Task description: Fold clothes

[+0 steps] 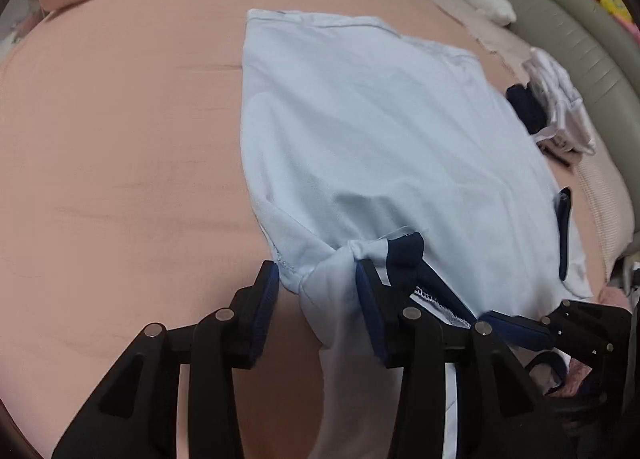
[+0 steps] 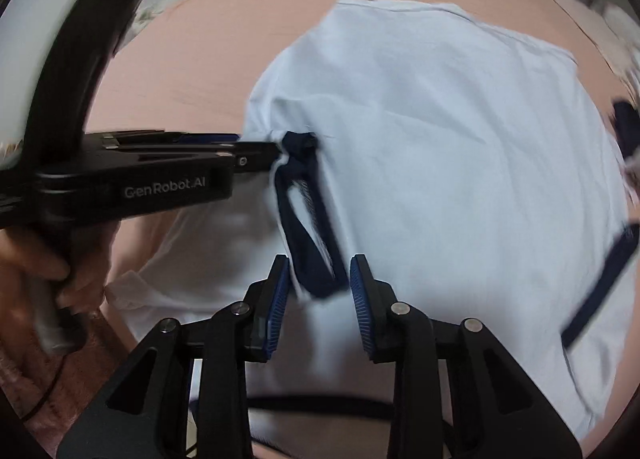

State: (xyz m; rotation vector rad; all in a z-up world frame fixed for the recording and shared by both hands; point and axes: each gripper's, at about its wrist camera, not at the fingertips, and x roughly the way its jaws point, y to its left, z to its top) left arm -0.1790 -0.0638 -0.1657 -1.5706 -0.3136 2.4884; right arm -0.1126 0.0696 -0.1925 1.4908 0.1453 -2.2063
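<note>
Now | pale blue shirt (image 1: pixel 380 131), navy trim, flat on bed (image 1: pixel 120 139) | left claw (image 1: pixel 316 299) apart around sleeve | right claw (image 2: pixel 319 291) apart at collar

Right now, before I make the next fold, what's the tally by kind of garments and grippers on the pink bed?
Light-blue shirt with navy trim: 1
Crumpled white garment: 1
Dark navy garment: 1
Black grippers with blue pads: 2 (left gripper, right gripper)
Total: 5
</note>
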